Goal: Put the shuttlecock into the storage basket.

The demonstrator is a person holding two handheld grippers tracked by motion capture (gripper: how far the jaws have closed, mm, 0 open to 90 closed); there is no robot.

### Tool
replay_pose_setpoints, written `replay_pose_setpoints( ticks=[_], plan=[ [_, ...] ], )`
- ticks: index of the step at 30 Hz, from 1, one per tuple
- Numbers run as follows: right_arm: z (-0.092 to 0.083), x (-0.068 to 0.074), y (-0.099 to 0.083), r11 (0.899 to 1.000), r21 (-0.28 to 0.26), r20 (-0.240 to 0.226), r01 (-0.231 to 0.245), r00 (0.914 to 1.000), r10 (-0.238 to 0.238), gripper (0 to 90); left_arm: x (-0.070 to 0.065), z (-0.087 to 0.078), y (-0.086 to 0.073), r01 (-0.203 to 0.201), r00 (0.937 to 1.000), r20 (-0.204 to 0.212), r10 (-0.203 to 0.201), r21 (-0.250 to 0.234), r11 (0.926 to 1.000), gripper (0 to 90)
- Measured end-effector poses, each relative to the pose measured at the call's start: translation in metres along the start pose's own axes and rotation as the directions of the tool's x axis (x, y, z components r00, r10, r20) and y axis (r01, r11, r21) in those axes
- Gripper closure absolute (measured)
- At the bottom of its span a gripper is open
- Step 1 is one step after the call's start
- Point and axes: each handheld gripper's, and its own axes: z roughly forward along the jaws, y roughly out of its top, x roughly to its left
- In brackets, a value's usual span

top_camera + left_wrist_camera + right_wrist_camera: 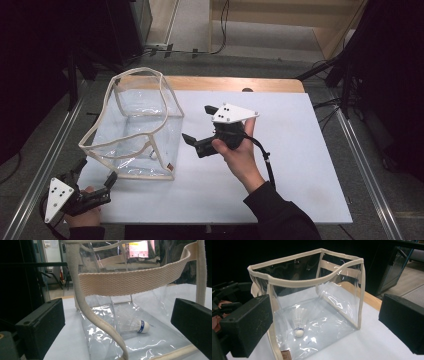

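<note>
Both pairs of jaws stand wide open and grip nothing. The left gripper (95,175) sits low at the near left corner of the table (300,165), its jaws pointing at the near wall of the clear bag (135,130), just beside it but not touching. The right gripper (197,125) hovers to the right of the bag, apart from it and aimed at its side. The shuttlecock (299,322) lies on the bag's floor, cork (145,327) toward the right gripper and feathers away. The bag stands upright with its mouth open, probably so that things can go in or out from above. A loose cream strap (125,282) crosses in front of the left gripper. The cork has a blue band with white writing, too small to read, and a small brown label (285,355) at the bag's bottom edge is also unreadable.
</note>
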Motion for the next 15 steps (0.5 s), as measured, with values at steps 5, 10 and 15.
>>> replay_pose_setpoints(
  ticks=[5,10,15],
  plan=[
    [-0.005,-0.003,-0.01,1.0,-0.014,0.014,-0.012,0.9998,0.012,0.0,0.0,0.0,0.0,-0.001,1.0,0.0,0.001,0.001,1.0,0.0],
    [-0.009,-0.004,-0.022,0.999,-0.03,0.032,-0.013,0.9994,0.014,0.0,0.0,0.0,0.0,-0.007,1.0,-0.001,0.007,0.005,1.0,0.0],
    [-0.015,-0.006,-0.034,0.999,-0.045,0.055,-0.023,0.9982,0.026,0.0,0.0,0.0,0.0,-0.006,1.0,0.0,0.006,0.005,1.0,0.0]
  ],
)
